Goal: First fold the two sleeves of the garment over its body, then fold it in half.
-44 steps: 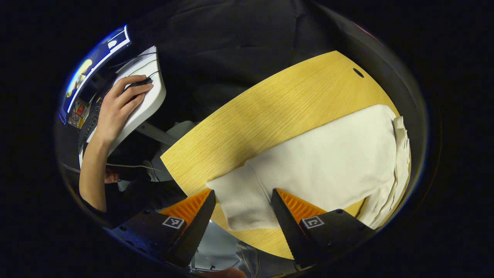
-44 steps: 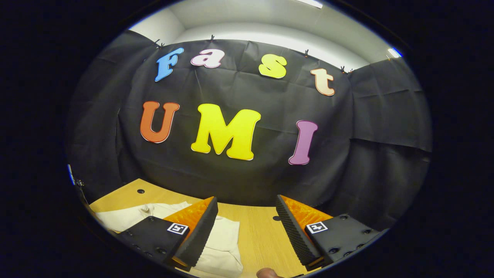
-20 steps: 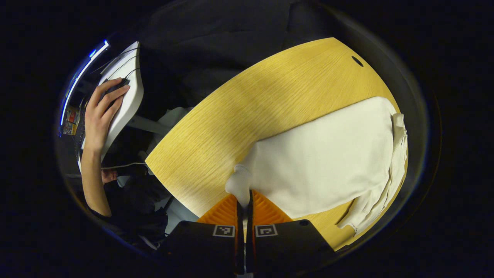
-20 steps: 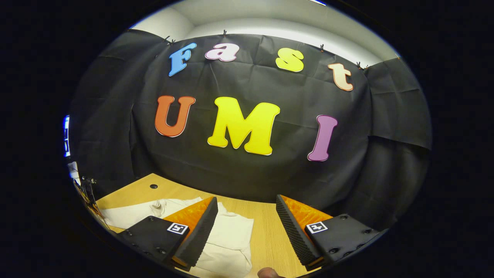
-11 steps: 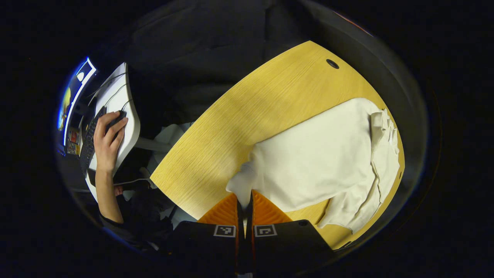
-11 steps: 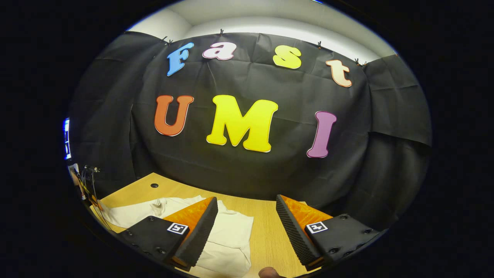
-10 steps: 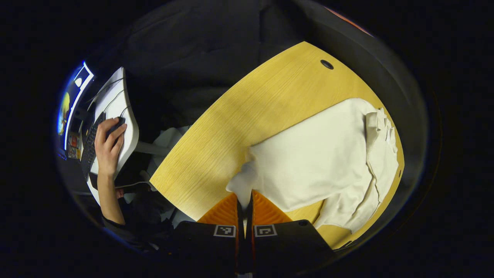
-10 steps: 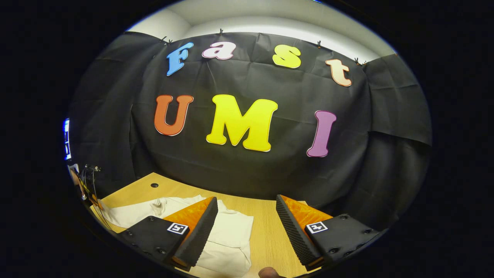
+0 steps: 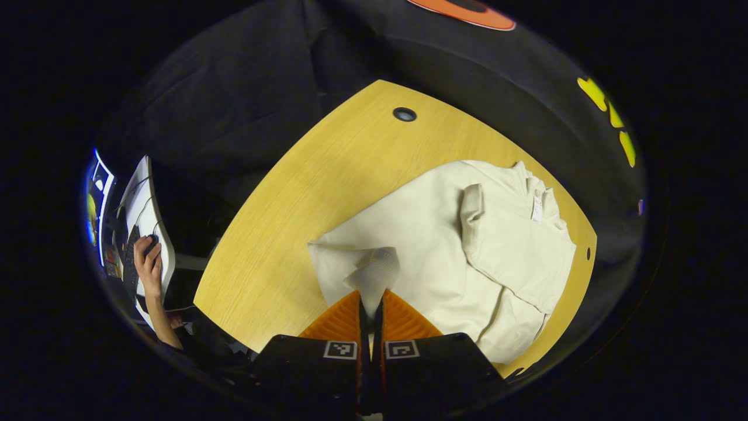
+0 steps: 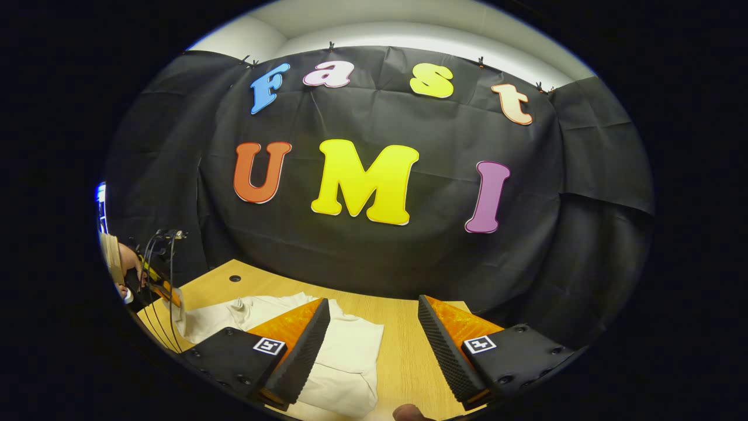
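Left gripper view. Garment (image 9: 444, 251), cream, flat on table (image 9: 327, 175), body spread toward the right half. Left gripper (image 9: 370, 304) clamped on sleeve cuff (image 9: 377, 272), fingers together with only the cloth between; cuff raised and carried in over the body. Other sleeve (image 9: 502, 234) already lying across the body near the collar. Step in hand, by judgement: second sleeve fold, mid-carry. Next move, by judgement: cuff set down flat on the body, then released without dragging the layer beneath. Hem end cut off at the lower right; underside of the lifted sleeve hidden behind the fingers. Hand (image 9: 146, 263) at a side desk, far left, small and hard to make out.

Right gripper view. Right gripper (image 10: 374, 345) held above the table, fingers wide apart, nothing between them. Garment (image 10: 350, 356) low in view, partly hidden behind one finger; sleeves not separable here. Left gripper (image 10: 160, 280) at far left edge, blurred, with its holder's hand (image 10: 125, 260); grip not readable from this side. Fingertip (image 10: 406, 413) at bottom edge, cut off.
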